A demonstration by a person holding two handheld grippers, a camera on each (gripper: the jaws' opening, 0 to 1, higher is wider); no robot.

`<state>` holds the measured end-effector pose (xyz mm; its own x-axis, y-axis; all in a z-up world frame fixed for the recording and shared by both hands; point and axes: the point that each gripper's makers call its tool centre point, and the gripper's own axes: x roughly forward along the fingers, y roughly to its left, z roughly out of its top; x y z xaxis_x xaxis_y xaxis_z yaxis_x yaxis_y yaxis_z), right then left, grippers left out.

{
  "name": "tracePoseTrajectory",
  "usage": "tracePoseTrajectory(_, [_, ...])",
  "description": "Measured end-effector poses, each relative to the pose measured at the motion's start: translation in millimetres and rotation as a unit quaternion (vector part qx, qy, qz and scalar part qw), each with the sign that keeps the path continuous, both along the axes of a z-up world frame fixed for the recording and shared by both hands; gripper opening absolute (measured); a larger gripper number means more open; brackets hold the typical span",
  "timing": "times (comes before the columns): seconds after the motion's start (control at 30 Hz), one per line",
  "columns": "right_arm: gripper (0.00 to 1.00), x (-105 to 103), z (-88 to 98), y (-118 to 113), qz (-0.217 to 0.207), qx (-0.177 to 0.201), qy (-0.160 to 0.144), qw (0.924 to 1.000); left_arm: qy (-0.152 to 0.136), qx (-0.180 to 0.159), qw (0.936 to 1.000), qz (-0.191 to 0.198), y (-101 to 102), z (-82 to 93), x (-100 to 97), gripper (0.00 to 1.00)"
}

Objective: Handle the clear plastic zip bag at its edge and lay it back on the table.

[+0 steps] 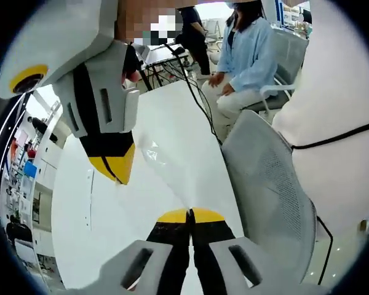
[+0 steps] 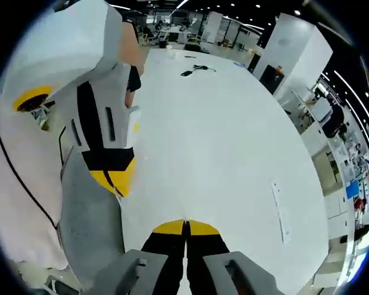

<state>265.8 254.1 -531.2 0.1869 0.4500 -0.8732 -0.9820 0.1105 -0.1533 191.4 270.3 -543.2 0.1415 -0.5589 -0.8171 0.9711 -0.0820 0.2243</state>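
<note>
The clear plastic zip bag (image 1: 158,175) hangs stretched over the white table (image 1: 98,215), nearly see-through, with a glint near its top. My left gripper (image 1: 190,216) is shut on the bag's near edge, yellow tips pressed together. My right gripper (image 1: 118,173) comes down from the upper left and is shut at the bag's other end. In the right gripper view my right gripper (image 2: 186,227) is shut at the bottom, the left gripper (image 2: 114,177) is at the left, and the bag (image 2: 155,200) is only faintly visible between them.
A grey mesh chair (image 1: 270,184) stands at the table's edge beside the grippers. A seated person in a light blue shirt (image 1: 249,52) is beyond it. Dark cables (image 2: 197,69) lie at the table's far end. Shelves and desks line the room.
</note>
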Motion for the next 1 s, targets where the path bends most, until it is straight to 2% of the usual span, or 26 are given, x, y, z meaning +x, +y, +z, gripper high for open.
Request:
tracePoseTrajectory(0.23, [0.00,7,3.0,-1,-0.037,0.013,0.003,0.9992,0.002,-0.008,1.0000,-0.004,-5,-1.6,-7.4,0.00])
tracePoseTrajectory(0.47, [0.00,10,4.4,-2,-0.076,0.032,0.024,0.9963,-0.002,-0.006,0.9999,-0.016,-9,-4.9,-15.3,0.00])
tracePoseTrajectory(0.77, [0.00,11,3.1,-2,-0.118,0.052,0.055,0.9902,-0.027,0.016,0.9986,-0.042,-12,-11.8,-20.3,0.00])
tracePoseTrajectory(0.83, [0.00,11,2.3,-2,-0.119,0.052,0.056,0.9899,-0.038,0.026,0.9977,-0.050,-12,-14.4,-20.3,0.00])
tracePoseTrajectory(1.0, [0.00,10,0.2,-4,-0.132,0.055,0.061,0.9878,-0.043,0.026,0.9972,-0.055,-13,-14.6,-20.6,0.00])
